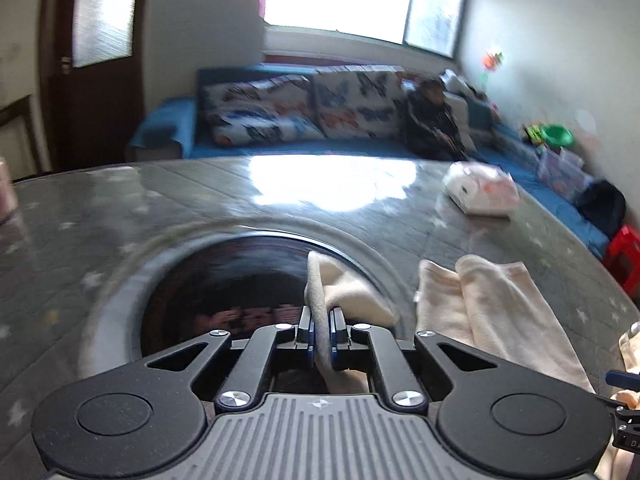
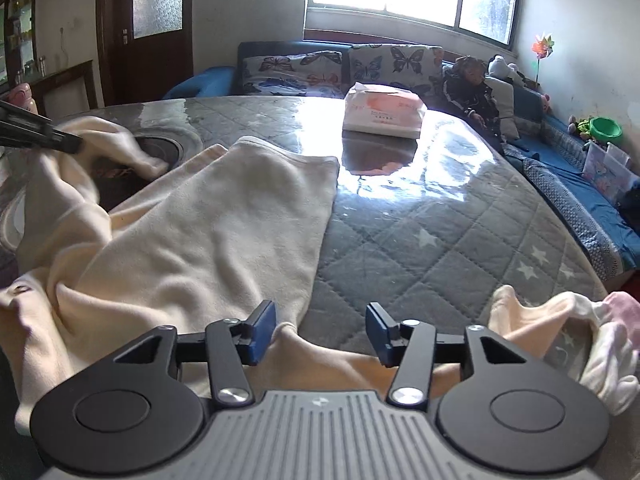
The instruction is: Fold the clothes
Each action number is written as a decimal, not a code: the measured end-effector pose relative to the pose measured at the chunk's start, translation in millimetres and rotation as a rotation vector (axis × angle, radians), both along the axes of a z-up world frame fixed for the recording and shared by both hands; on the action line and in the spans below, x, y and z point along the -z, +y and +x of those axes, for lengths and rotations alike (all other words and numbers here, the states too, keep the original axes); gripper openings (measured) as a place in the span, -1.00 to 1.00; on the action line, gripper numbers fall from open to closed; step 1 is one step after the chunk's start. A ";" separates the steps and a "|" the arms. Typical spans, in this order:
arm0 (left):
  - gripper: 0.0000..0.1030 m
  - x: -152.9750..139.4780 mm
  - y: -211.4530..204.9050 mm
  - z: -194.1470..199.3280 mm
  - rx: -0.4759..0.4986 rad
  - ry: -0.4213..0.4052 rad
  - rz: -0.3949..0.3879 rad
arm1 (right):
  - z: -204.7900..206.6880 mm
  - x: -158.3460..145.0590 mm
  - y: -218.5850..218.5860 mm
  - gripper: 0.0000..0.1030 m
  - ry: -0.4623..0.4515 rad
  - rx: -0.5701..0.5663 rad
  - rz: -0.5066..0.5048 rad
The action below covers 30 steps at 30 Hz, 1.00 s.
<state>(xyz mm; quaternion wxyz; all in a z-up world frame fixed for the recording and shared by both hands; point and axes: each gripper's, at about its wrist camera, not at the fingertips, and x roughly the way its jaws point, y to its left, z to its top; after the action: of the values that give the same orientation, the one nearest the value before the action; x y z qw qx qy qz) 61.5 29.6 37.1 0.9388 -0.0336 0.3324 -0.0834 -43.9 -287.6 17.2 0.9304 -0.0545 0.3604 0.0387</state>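
Fleece, cream-coloured, lies as a garment [image 2: 208, 232] spread over the near left part of the counter [image 2: 440, 240], one leg-like panel reaching toward the counter's middle. The left tongs [image 1: 321, 334] are clamped on a loose end of it, lifted above the dark round inset [image 1: 224, 280]. The right tongs [image 2: 322, 332] stand parted at the near edge, holding nothing. Judging by this, a fold is under way; next, the lifted end needs carrying across and laying flat.
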 end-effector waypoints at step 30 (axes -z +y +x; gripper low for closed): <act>-0.13 -22.2 89.2 -104.0 -0.146 0.046 0.066 | 0.0 -34.1 5.6 0.08 0.017 -0.166 0.022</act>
<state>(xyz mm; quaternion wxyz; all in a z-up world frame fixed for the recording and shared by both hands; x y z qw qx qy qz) -42.5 118.8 59.4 0.9352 -0.0288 0.3530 -0.0029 -43.9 -282.0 51.3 0.9215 -0.0736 0.3620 0.1199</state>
